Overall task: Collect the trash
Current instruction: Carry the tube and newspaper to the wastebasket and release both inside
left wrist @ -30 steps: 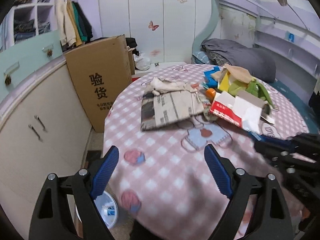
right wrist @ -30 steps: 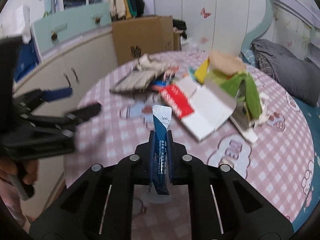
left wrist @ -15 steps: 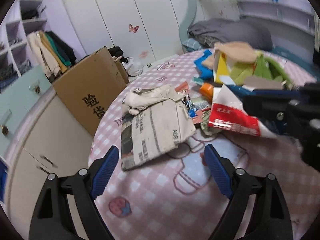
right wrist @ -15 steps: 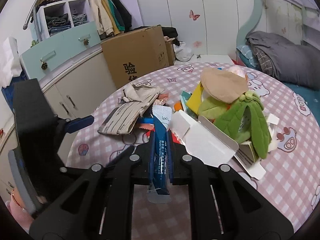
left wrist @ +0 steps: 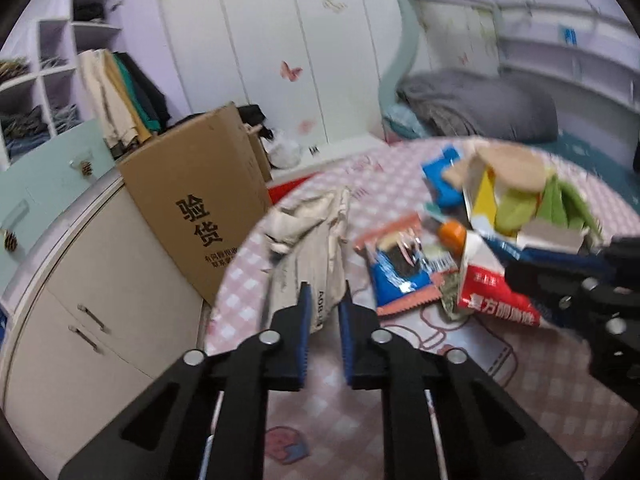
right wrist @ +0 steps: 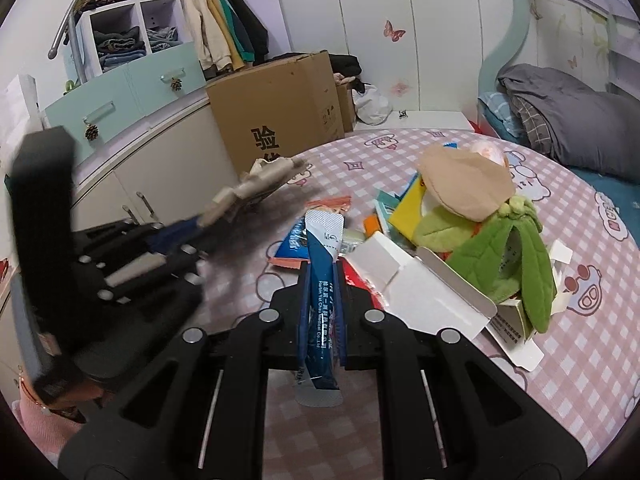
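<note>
A pink checked round table point(right wrist: 500, 392) bears snack wrappers point(left wrist: 400, 264), opened cartons point(right wrist: 424, 292), a green plush point(right wrist: 508, 256).

Matt black plastic on both grippers, left gripper point(left wrist: 323, 300) and right gripper point(right wrist: 322, 276), with bright metal rivets and ribbed blue rubbery pads on the fingers point(left wrist: 305, 320). Glossy dark-blue foil on the sachet point(right wrist: 320, 300), silvery and crimped at its ends. Creased, dull printed paper on the newspaper bag point(left wrist: 316, 240). Shiny plastic film on the snack wrapper point(left wrist: 400, 272). Smooth white card on the opened carton point(right wrist: 420, 292). Soft green plush on the leaf toy point(right wrist: 504, 252). Matt checked pink cloth over the bench point(right wrist: 580, 360). Rough brown corrugated cardboard on the far box point(right wrist: 276, 104).
</note>
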Tool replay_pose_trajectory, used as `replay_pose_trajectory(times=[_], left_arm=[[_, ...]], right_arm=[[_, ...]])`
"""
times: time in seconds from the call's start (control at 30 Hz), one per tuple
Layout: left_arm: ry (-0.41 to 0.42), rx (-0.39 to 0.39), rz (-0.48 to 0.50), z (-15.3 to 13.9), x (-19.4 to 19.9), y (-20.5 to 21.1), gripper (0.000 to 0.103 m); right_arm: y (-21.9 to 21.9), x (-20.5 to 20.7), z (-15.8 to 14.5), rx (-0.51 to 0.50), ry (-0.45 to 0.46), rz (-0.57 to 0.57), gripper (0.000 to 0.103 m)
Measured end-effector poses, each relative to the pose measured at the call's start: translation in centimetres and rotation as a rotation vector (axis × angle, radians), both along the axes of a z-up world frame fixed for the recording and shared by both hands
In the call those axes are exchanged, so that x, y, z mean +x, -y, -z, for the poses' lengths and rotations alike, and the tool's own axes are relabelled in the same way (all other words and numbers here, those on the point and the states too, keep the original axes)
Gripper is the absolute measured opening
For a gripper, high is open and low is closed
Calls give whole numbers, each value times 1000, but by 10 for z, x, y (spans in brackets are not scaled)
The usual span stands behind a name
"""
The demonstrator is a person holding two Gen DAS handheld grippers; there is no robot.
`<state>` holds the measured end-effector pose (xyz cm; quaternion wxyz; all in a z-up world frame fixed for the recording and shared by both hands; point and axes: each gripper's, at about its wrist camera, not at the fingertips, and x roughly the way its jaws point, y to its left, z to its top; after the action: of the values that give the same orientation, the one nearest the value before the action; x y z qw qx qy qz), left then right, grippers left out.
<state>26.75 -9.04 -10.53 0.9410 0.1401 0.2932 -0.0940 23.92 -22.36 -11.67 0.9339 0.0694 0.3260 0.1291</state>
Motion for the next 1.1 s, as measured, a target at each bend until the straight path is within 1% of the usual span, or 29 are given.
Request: replay_pose_trajectory(times=[0.03, 0.1, 0.13, 0.23, 0.5, 0.7, 0.8, 0.93, 1.1], left_arm=[[13, -38, -16, -6, -4, -9, 9], [28, -81, -40, -13, -8, -22, 6], [38, -115, -61, -17, -12, -32, 5], [41, -206, -111, -22, -19, -56, 4], [62, -355, -186, -25, -48, -115, 4], [72, -398, -248, -23, -73, -161, 4], [68, -416, -298, -17, -83, -188, 4], [50, -414, -367, -6, -90, -220, 4], [15, -402, -485, 21, -97, -269, 4]], right_arm=[[-3, 0, -2, -1, 2, -4, 11], [-9, -2, -6, -2, 7, -16, 11], [-13, -4, -8, -5, 9, -22, 11], [-29, -7, -14, -11, 15, -46, 11], [-83, -13, -25, -39, 23, -131, 11], [-138, -13, -25, -55, 14, -222, 11], [-172, -11, -20, -61, -3, -276, 11], [-214, -7, -8, -77, -27, -345, 11], [-267, -2, 17, -87, -78, -433, 11]])
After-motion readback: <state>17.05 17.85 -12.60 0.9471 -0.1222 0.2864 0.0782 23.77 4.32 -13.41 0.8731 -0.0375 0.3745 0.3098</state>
